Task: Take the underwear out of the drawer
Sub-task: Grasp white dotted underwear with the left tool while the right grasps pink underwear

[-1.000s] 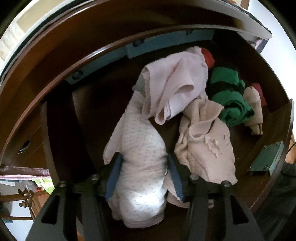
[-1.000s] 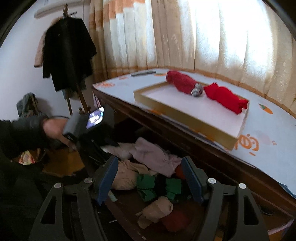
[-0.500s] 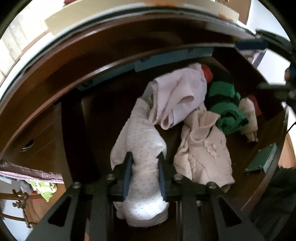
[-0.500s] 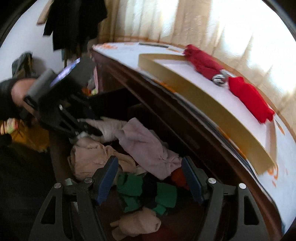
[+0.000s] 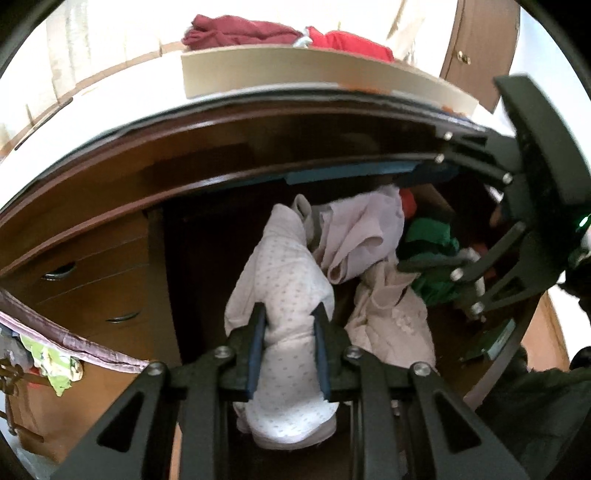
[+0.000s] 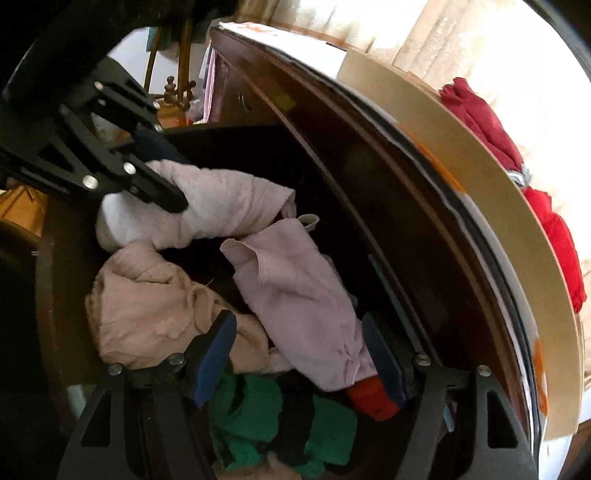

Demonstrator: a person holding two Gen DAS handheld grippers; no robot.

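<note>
The open dark wooden drawer (image 5: 192,258) holds a heap of clothes. My left gripper (image 5: 289,343) is shut on white dotted underwear (image 5: 284,280), lifted from the drawer's left part; it also shows in the right wrist view (image 6: 221,206), with the left gripper (image 6: 162,192) clamped on its end. My right gripper (image 6: 301,354) is open, low over the drawer, its jaws either side of a pale pink garment (image 6: 295,295). A beige garment (image 6: 155,310) lies left of it. In the left wrist view the right gripper (image 5: 436,221) reaches in from the right.
Green clothes (image 6: 255,417) and a red piece (image 6: 369,398) lie at the drawer's near end. On the desk top above stands a cream tray (image 5: 295,70) with red clothes (image 5: 240,33). More drawers (image 5: 92,288) are to the left.
My left gripper closed on the dotted underwear and has pulled it up and back. My right gripper has come down from above the desk into the drawer, over the pink garment.
</note>
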